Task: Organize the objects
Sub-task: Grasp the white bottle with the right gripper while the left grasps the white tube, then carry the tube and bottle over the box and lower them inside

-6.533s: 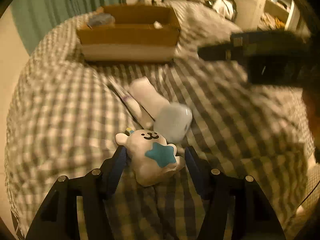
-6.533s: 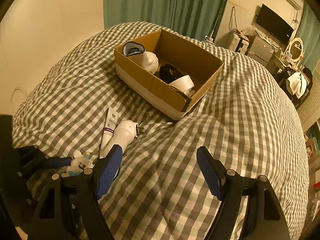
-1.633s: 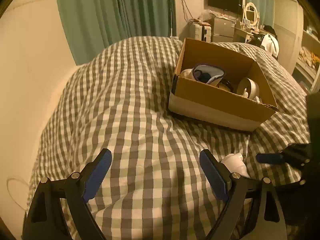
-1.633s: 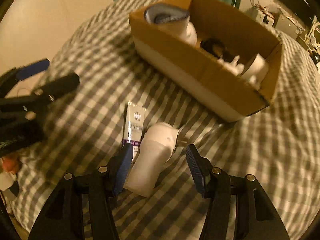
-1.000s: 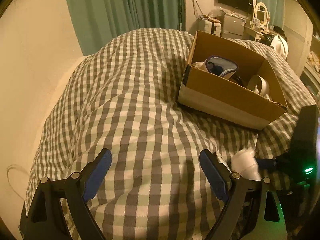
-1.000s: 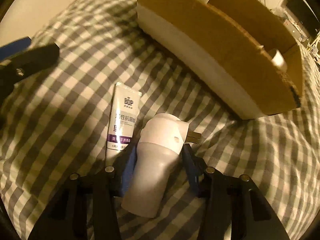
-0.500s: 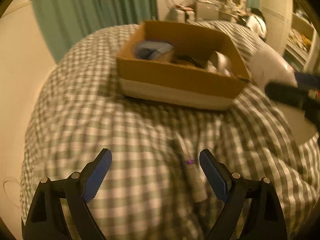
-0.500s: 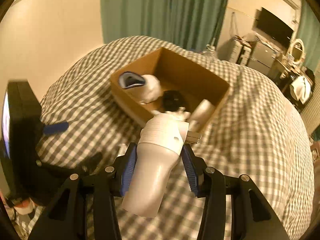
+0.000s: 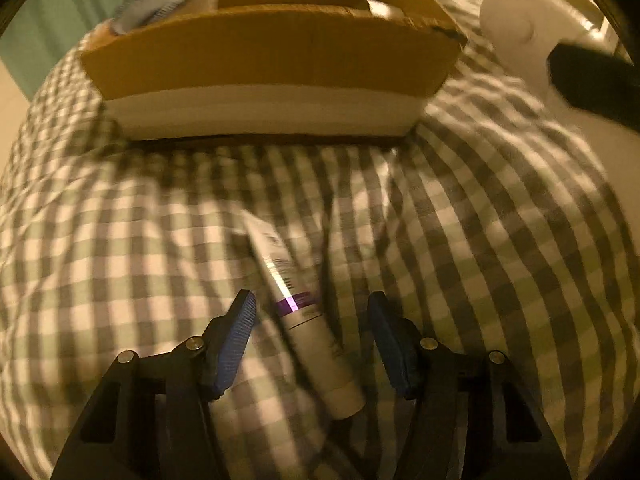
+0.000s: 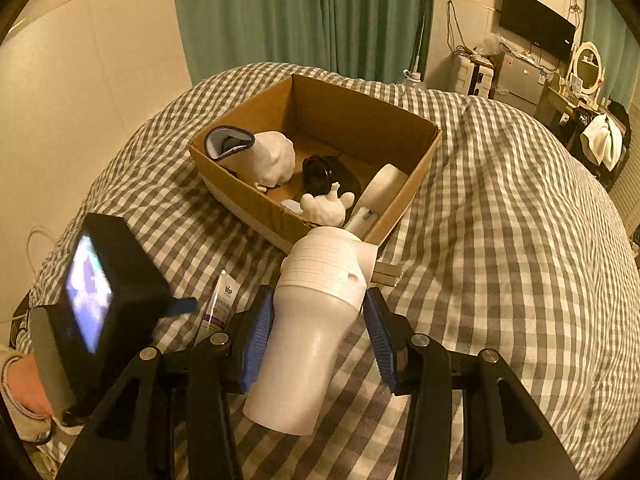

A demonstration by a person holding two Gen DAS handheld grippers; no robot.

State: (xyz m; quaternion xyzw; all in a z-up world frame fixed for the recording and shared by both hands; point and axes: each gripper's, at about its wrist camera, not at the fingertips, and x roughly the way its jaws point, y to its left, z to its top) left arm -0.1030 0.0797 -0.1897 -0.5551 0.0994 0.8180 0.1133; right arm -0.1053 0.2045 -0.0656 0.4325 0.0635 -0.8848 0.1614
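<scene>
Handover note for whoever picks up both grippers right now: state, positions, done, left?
Right gripper: shut on the white plug-in device, lifted off the bed, short of the cardboard box.
Left gripper: jaws have just been closing around the tube lying on the checked duvet; gaps show on both sides, not gripped yet.
Done: a plush toy and other things are in the box.
Left: drop the device in, grip and box the tube.

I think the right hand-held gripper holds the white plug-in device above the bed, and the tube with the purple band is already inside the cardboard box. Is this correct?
Not fully. The tube is not in the cardboard box; it lies on the checked bedcover, between the left hand-held gripper's open jaws, as the left wrist view shows. The right hand-held gripper does hold the white plug-in device.
</scene>
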